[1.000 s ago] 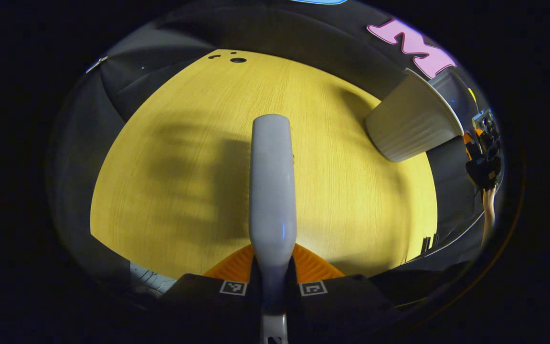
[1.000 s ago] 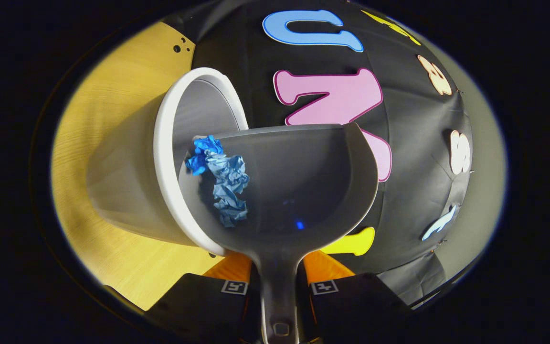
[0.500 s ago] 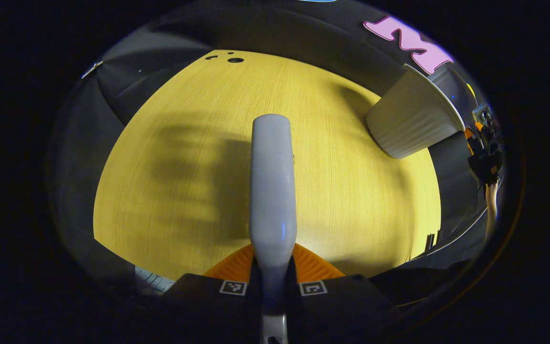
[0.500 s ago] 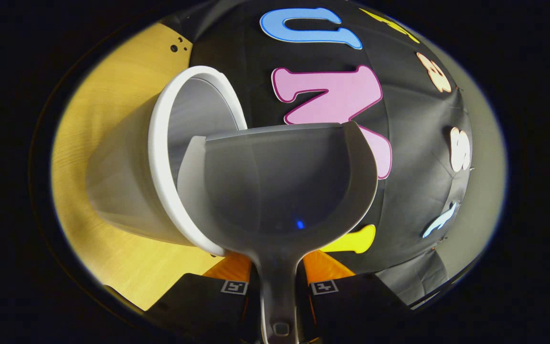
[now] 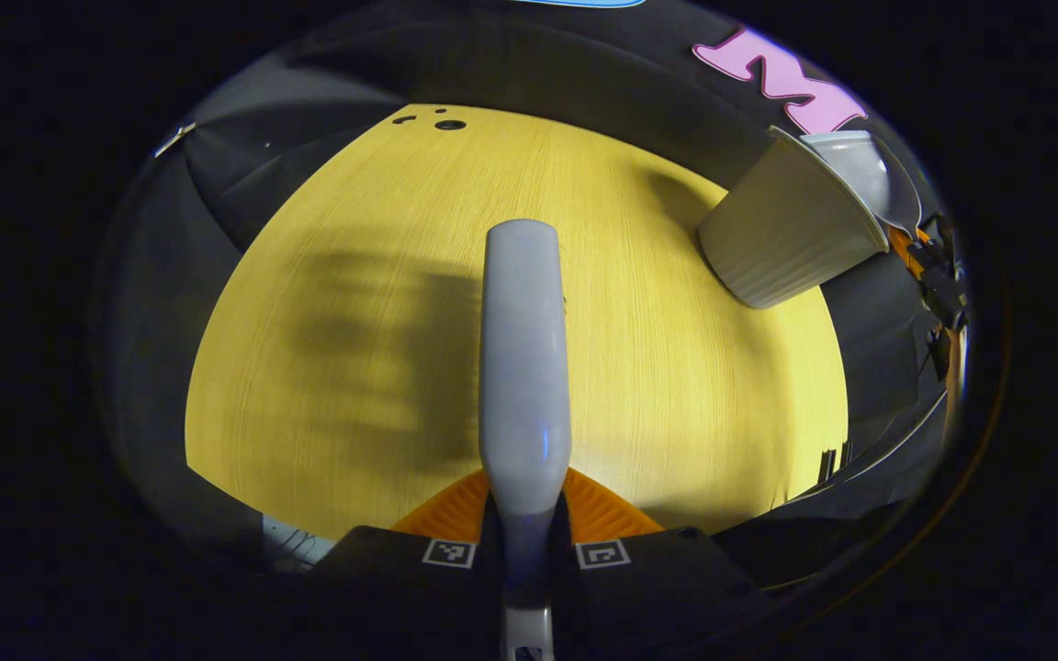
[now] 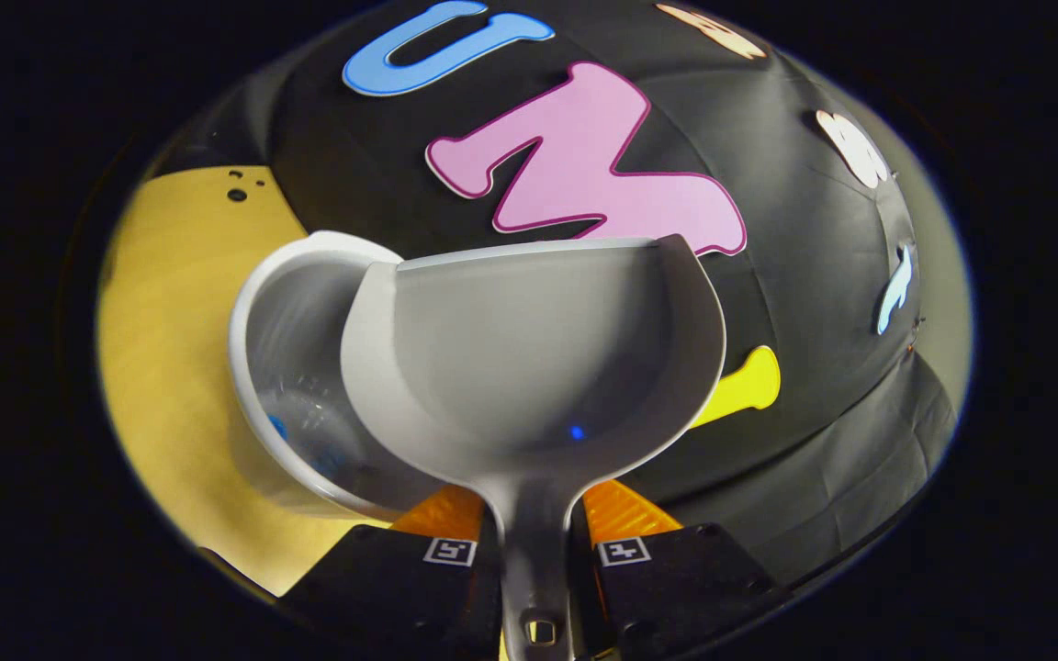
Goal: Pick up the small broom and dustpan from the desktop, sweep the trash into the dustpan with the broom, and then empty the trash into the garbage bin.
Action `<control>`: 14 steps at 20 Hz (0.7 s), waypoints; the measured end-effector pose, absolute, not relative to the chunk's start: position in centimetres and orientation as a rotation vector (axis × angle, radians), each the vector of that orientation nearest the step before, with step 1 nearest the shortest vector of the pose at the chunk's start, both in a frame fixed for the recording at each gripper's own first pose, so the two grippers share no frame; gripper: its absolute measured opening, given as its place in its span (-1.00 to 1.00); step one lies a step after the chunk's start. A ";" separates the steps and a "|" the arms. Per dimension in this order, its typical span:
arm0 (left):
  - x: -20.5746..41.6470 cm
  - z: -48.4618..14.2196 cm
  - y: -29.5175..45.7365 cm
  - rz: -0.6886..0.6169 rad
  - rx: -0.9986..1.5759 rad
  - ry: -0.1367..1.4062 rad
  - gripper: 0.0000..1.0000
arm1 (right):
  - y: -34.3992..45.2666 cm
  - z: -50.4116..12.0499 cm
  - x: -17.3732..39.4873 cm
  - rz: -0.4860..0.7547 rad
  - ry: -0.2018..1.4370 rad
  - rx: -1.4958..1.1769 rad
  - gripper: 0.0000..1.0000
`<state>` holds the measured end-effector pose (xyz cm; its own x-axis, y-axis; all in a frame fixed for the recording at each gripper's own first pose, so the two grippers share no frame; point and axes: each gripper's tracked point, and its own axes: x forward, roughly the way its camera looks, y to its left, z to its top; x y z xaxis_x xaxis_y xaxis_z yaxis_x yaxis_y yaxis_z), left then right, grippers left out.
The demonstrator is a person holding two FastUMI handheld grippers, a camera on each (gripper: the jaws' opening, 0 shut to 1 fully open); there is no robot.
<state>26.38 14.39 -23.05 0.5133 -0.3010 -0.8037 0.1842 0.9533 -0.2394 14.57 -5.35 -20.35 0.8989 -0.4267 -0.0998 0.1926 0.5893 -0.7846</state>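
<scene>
Left gripper view: the left gripper point(image 5: 524, 525) is closed on the broom point(image 5: 523, 358), both fingers squeezing the narrow end of its pale handle, which runs straight up the middle of the pic over the yellow desktop point(image 5: 354, 367). Grip and broom look the same as 1 s and 0.5 s ago. Bristles can't be seen from here. The white garbage bin point(image 5: 782, 234) stands on the desktop at upper right, well apart from the broom. What's new vs. 0.5 s ago: the dustpan point(image 5: 864, 170) now pokes in above the bin's rim, w/ the right gripper point(image 5: 938, 275) and the person's forearm behind it at the far right edge. Small dark holes sit at the desktop's far end.

Right gripper view: the right gripper point(image 6: 534, 560) is clamped on the dustpan's point(image 6: 538, 349) handle, a finger pressing each side; the grey pan opens away from the camera, directly ahead of the fingers. Its scoop is empty. 1 s ago crumpled blue trash lay at its left edge; 0.5 s ago it was already gone. Since then the view has rolled, so the bin point(image 6: 295, 367) now shows its inside, just left of and partly behind the pan. Bits of blue trash point(image 6: 279, 427) lie low inside the bin, something the other view can't show. The desktop point(image 6: 171, 303) is at left, booth wall behind.
</scene>
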 end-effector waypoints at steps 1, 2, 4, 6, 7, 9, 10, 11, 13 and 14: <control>26.3 -22.9 14.3 -0.290 -0.135 0.989 -0.49 | -4.6 -20.1 14.3 -0.351 0.288 -0.832 -0.34; 26.3 -22.9 14.5 -0.287 -0.136 0.983 -0.49 | -3.6 -19.8 14.1 -0.332 0.283 -0.787 -0.34; 26.4 -22.5 14.7 -0.280 -0.123 0.951 -0.49 | -1.4 -19.3 13.3 -0.293 0.278 -0.710 -0.34; 26.5 -21.9 14.9 -0.276 -0.112 0.916 -0.49 | 1.4 -19.2 12.6 -0.228 0.269 -0.606 -0.34; 26.5 -21.7 15.0 -0.279 -0.111 0.904 -0.55 | 2.7 -19.6 12.3 -0.200 0.270 -0.553 -0.34; 26.5 -21.4 15.4 -0.282 -0.114 0.885 -0.49 | 4.8 -20.6 11.2 -0.153 0.304 -0.474 -0.34; 26.2 -21.4 15.4 -0.287 -0.117 0.882 -0.49 | 6.0 -21.1 10.7 -0.130 0.317 -0.448 -0.34; 25.9 -21.4 15.5 -0.290 -0.120 0.881 -0.49 | 7.2 -21.7 10.1 -0.103 0.330 -0.426 -0.34; 25.4 -21.5 15.8 -0.288 -0.131 0.880 -0.43 | 9.9 -23.3 8.9 -0.048 0.367 -0.383 -0.34; 25.3 -21.7 15.9 -0.284 -0.137 0.878 -0.43 | 11.3 -24.2 8.2 -0.020 0.389 -0.351 -0.34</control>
